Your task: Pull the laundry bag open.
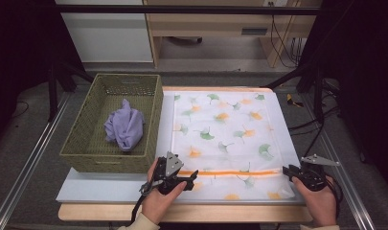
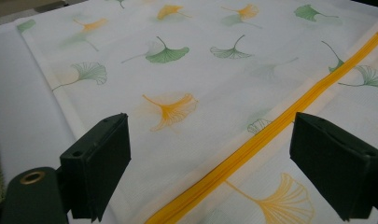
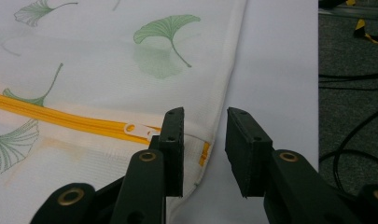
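Pale worktop (image 1: 110,189) in a dim room, carrying a white mesh laundry bag (image 1: 227,139) printed with green and orange ginkgo leaves, spread flat across the centre and right of the high view. Orange zipper (image 1: 234,172) running across the bag's lower part, parallel to the near edge; white zipper pull (image 3: 136,129) seen near the zipper's right end in the right gripper view.

Left tool (image 1: 190,178) at lower centre of the high view, over the bag's lower left corner, jaws spread wide and gripping nothing, zipper passing between them in the left gripper view (image 2: 210,158). Right tool (image 1: 288,171) at lower right, at the bag's right edge; jaws partly apart with the bag's hem in the gap (image 3: 204,151), left jaw just beside the zipper pull, pads not pressing on anything.

Further out, woven green basket (image 1: 86,148) at left of the high view, touching the bag's left side region, holding a crumpled lilac cloth (image 1: 124,127)
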The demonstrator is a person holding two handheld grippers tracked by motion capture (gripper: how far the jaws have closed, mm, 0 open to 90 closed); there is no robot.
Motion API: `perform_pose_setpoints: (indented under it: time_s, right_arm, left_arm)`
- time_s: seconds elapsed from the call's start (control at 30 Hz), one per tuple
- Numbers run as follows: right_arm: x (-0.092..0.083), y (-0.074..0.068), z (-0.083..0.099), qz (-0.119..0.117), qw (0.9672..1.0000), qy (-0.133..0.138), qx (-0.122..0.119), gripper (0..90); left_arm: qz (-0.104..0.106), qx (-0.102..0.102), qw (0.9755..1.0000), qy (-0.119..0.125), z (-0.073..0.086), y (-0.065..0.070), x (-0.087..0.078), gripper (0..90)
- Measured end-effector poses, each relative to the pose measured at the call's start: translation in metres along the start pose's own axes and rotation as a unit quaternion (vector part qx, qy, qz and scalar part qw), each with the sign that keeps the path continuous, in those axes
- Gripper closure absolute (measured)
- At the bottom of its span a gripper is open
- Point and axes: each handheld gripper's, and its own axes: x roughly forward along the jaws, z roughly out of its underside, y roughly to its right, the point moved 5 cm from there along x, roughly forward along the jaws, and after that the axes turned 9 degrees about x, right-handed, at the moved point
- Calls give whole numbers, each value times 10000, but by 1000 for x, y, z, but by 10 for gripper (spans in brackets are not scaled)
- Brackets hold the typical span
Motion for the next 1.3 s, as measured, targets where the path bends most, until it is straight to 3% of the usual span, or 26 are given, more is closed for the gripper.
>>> perform_pose_setpoints:
  time_s: [0.53,0.77,1.3]
  right_arm:
    - [-1,-3,7,-117,9999,-103,-19,612]
    - [2,-5,8,-56,9998,-169,-86,611]
    - [6,-10,10,141,9993,-331,-69,707]
  left_arm:
    - [-14,-30,10000,7,0,-2,-1,123]
    - [-13,-17,10000,1,0,-1,-1,124]
    - [14,21,10000,-35,1,2,1,125]
